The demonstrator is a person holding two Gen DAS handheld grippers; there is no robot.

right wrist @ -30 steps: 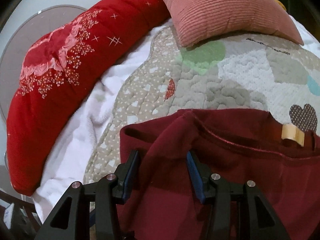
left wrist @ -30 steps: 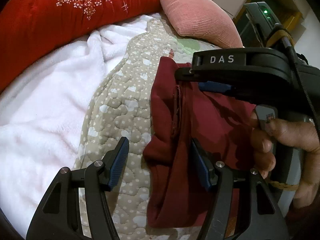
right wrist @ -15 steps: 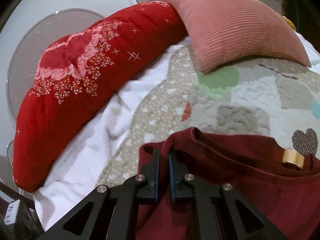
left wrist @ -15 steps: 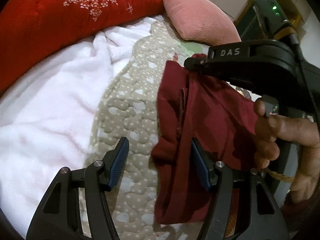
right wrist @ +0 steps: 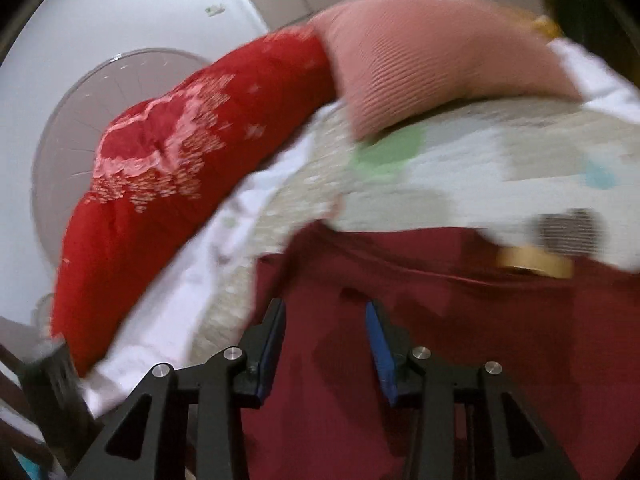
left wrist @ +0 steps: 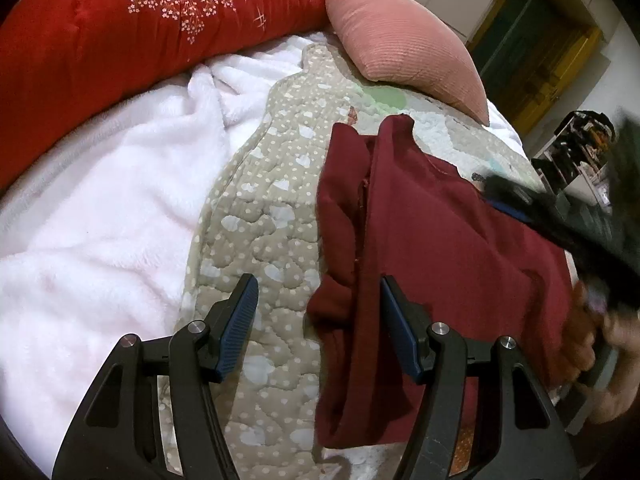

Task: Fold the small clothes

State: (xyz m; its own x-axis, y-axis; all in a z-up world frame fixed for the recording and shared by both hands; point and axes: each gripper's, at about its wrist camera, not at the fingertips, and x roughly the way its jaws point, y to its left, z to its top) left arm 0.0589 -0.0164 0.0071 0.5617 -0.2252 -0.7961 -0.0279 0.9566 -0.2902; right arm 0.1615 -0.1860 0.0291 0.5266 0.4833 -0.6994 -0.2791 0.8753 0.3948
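A dark red garment [left wrist: 432,240] lies on a quilted beige mat [left wrist: 264,208] on the bed, its left sleeve part folded inward in a bunched strip. My left gripper [left wrist: 316,316] is open and hovers over the garment's left edge, one finger over the mat, the other over the cloth. My right gripper [right wrist: 326,344] is open just above the same garment [right wrist: 480,340], near its neckline with a tan label [right wrist: 532,262]. That view is blurred. The right gripper also shows blurred in the left wrist view [left wrist: 568,220], at the garment's right side.
A white fleece blanket [left wrist: 100,208] covers the bed left of the mat. A red floral bolster [left wrist: 120,28] and a pink ribbed cushion [left wrist: 400,40] lie along the far edge. Furniture [left wrist: 576,152] stands at the right beyond the bed.
My right gripper was shut on the garment's shoulder corner half a second ago; it has opened, let go and pulled back to the right. The left gripper stayed open in place.
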